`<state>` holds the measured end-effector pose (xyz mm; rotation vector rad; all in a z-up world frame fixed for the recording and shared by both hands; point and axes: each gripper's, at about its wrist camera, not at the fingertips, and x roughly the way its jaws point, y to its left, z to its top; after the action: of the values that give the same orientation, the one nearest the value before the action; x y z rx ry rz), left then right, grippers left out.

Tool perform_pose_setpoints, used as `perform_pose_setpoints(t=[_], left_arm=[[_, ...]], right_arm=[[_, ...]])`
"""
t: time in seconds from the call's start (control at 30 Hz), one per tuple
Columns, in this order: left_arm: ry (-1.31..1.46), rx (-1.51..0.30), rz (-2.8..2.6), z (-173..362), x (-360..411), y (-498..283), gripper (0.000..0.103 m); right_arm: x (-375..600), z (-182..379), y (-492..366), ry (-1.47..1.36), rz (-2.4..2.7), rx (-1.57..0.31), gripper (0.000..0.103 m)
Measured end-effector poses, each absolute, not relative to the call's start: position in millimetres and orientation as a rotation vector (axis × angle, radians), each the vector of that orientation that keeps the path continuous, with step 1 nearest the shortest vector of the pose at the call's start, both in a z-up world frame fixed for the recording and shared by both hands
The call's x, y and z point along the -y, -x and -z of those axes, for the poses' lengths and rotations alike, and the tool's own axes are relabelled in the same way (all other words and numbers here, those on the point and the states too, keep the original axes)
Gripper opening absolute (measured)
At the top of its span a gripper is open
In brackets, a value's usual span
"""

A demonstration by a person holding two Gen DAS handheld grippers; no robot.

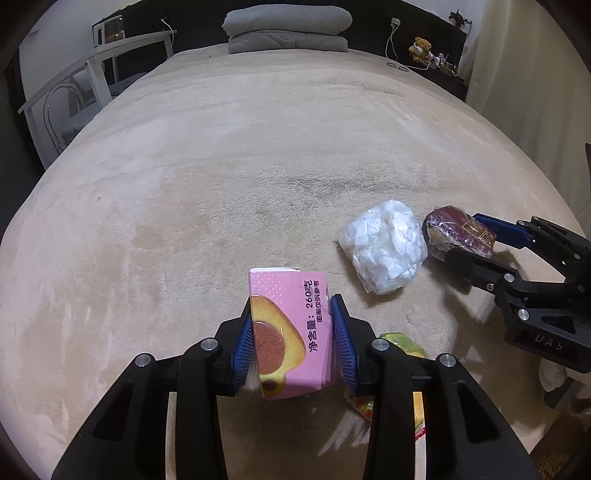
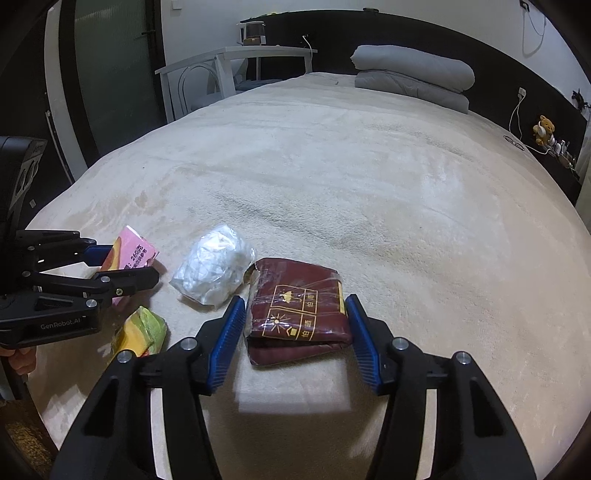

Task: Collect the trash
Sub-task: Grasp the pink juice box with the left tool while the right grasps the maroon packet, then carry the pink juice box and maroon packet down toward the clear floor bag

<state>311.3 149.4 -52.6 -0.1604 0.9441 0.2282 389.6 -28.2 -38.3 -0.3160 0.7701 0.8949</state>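
Observation:
My left gripper (image 1: 293, 332) is shut on a pink carton (image 1: 290, 332) with an avocado picture, held over the beige bed; it also shows in the right wrist view (image 2: 129, 254). My right gripper (image 2: 295, 332) is open, its blue pads (image 2: 227, 328) on either side of a maroon wrapped packet (image 2: 299, 314) that lies on the bed; I cannot tell whether they touch it. In the left wrist view this packet (image 1: 458, 229) sits between the right gripper's fingers. A clear bag of white tissue (image 1: 384, 247) (image 2: 214, 269) lies between the two grippers.
A yellow-green snack wrapper (image 2: 138, 330) (image 1: 402, 341) lies near the bed's front edge under the left gripper. Folded grey bedding (image 1: 288, 27) sits at the headboard. A white table and chair (image 1: 92, 77) stand to the left. A teddy bear (image 2: 543, 129) sits on the right shelf.

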Motion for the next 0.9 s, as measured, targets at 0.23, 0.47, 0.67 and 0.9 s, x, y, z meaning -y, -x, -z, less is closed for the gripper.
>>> perform_pose_setpoints(t=[0.23,0.47,0.67,0.9], left_arm=[[0.181,-0.899,-0.225,41,-150,-300,0.038],[0.198,-0.849,-0.207,28,-142,-281,0.038],[0.216,-0.813,-0.202,15,-135,-261,0.038],[0.226,-0.782,-0.205,9,-128,-238,0.038]], right_arm=[[46,28,-382,0.277,-0.873,-0.758,0.056],[62,15,-361,0.257,-0.862,-0.738,0.056],[80,2,-343,0.240,-0.846,-0.715,0.056],[110,-2,-315,0.208,-0.820,-0.714,0.056]])
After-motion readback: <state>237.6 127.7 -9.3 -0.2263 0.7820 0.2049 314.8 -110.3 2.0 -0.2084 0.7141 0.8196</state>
